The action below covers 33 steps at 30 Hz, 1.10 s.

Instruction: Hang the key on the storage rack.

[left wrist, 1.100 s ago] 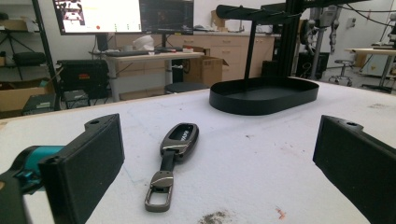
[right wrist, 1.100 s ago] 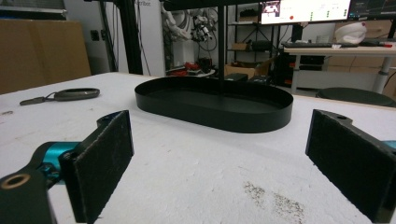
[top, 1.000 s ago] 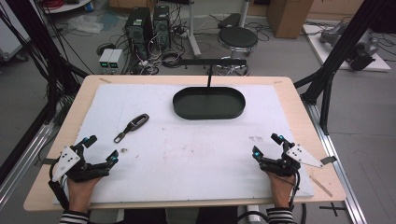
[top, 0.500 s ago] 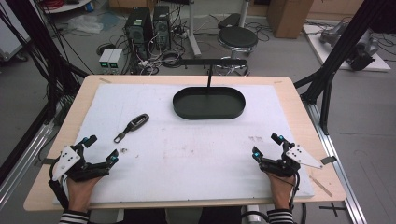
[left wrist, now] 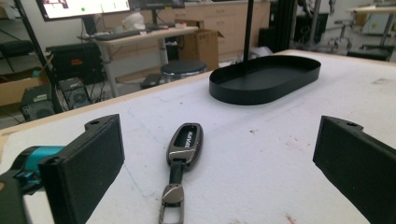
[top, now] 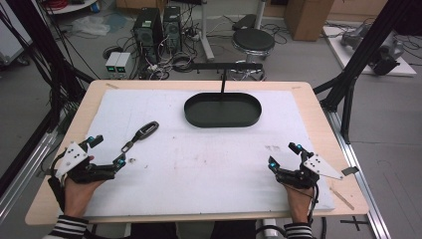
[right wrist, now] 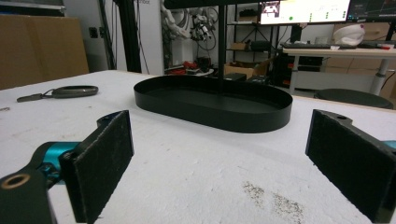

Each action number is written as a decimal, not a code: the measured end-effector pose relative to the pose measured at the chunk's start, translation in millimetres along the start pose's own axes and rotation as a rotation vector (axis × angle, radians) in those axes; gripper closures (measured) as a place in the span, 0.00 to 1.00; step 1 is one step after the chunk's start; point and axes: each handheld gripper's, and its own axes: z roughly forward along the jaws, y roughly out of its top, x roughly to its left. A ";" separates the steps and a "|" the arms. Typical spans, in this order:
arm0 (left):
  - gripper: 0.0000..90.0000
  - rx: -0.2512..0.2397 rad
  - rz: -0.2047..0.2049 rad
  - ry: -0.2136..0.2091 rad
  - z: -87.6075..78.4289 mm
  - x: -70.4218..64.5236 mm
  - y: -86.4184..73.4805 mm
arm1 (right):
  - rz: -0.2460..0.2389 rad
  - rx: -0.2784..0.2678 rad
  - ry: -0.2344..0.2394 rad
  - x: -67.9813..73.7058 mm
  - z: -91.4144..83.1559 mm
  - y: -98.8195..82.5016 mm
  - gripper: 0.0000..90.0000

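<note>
Key fob [top: 143, 132] lies flat on the white mat w/ strap end just ahead of our left gripper [top: 105, 151], jaws wide open, so we'd straddle it square before closing, w/ right gripper [top: 285, 155] idle, jaws also open, near the black tray [top: 222, 110].

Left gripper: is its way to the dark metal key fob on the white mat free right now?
Probably yes: the left gripper is open, the dark metal key fob lies straight ahead between its jaws, and nothing sits between them.

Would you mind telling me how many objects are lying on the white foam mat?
2: a dark metallic car key fob on a strap at the mat's left, ahead of the left gripper, and an empty black oval tray at the far centre. Nothing appears hidden.
</note>
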 end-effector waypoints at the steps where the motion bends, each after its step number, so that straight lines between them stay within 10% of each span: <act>1: 0.03 0.033 -0.006 -0.040 4.3 4.7 7.9 | -0.001 0.000 0.000 0.0 0.0 0.0 0.07; 16: 0.03 0.239 -0.009 -0.079 40.0 36.5 46.1 | 0.002 0.000 -0.008 0.3 0.0 0.0 0.07; 25: 0.03 0.477 0.096 -0.145 75.9 38.4 53.6 | 0.002 0.003 -0.010 0.5 0.2 0.1 0.07; 33: 0.03 0.587 0.093 -0.162 98.5 41.1 52.1 | -0.007 -0.002 -0.010 -0.4 0.7 0.2 0.07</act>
